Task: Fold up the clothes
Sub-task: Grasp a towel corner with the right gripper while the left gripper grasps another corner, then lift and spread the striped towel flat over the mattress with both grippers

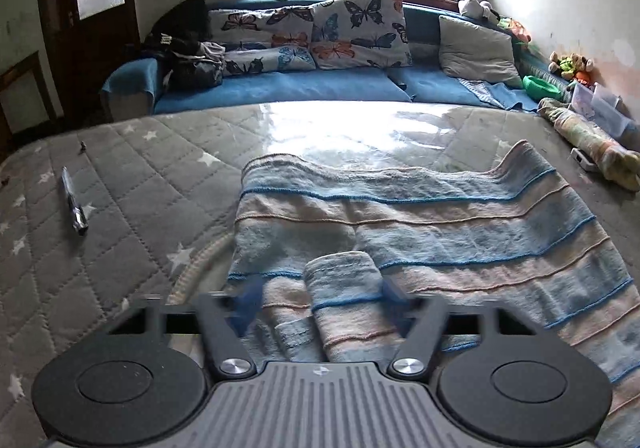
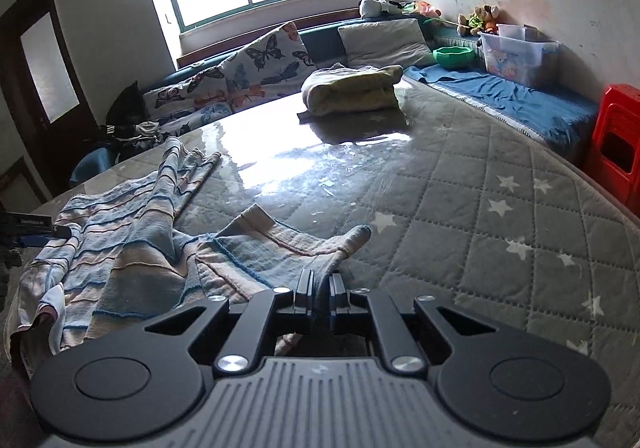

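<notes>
Clearly the striped garment point(image 1: 420, 215) is light, soft, limp knit: it lies rumpled on the quilted grey star-print mattress point(image 1: 120, 175), which wears a glossy clear cover, so cloth may slide a little when dragged. I judge it will sag and bunch wherever it is not supported, so edges, hems and cuffs are the sound places to take hold, pulled taut between 2 points.

From the left wrist view the garment spreads from 6 o'clock up toward 2 o'clock. The left gripper point(image 1: 320, 296) has its jaws part-way apart, with a rolled sleeve or fold of the cloth lying between them; blur hides whether the pads already press it.

The right gripper point(image 2: 320, 288) has its jaws together, clamped on a corner of the same garment, which trails off toward 9 o'clock in that view.

A pen point(image 1: 74, 203) lies at 9 o'clock on the mattress, well apart from the cloth. Small white lettering shows on a dark part point(image 2: 28, 221) at the far left edge of the right view, too small to read.
</notes>
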### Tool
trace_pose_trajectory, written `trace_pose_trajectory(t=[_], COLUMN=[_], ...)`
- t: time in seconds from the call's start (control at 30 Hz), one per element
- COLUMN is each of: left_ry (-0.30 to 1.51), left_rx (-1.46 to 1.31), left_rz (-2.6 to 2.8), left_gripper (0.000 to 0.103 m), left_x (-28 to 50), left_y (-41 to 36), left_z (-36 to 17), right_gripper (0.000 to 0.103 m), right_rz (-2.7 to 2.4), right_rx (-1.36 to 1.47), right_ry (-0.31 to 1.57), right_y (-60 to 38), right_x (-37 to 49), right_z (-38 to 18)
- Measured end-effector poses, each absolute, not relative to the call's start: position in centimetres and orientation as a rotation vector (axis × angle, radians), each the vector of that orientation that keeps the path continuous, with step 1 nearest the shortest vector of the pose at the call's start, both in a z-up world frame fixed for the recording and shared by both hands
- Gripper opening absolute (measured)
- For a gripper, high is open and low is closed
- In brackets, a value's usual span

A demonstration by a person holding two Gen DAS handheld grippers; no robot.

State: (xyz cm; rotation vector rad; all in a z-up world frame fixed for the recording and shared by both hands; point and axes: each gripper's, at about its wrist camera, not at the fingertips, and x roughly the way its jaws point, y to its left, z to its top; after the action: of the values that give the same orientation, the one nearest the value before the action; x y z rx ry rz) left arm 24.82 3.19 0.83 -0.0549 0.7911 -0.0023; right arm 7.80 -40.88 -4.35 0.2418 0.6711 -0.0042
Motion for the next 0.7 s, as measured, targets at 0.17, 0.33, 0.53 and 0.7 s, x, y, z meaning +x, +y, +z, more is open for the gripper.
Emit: trace_pose_trajectory(t=[0.17, 0.33, 0.53, 0.7], left_ry=[0.735, 0.632, 0.511, 0.504], left_rx=[-0.132, -0.173, -0.191, -0.213], left_rz=[-0.011, 0.002, 0.081, 0.178], left_gripper=[0.006, 0.003, 0.003, 0.002], left_x=[22.9, 19.0, 11.6, 5.2], left_y=[4.6, 6.6, 10.2, 13.5], left_z=[2.2, 5.1, 8.8, 9.5], right_gripper=[0.006, 0.004, 0.003, 0.002], right_rz=[0.012, 0.022, 0.025, 0.030], right_rx=[0.257, 0.274, 0.265, 0.271], right_ry=[0.654, 0.626, 0.596, 0.574], right_y=[-40.9, -40.9, -41.1, -41.5], right_x=[7.7, 7.6, 7.2, 6.4], right_z=[-4.2, -3.6, -2.8, -2.1])
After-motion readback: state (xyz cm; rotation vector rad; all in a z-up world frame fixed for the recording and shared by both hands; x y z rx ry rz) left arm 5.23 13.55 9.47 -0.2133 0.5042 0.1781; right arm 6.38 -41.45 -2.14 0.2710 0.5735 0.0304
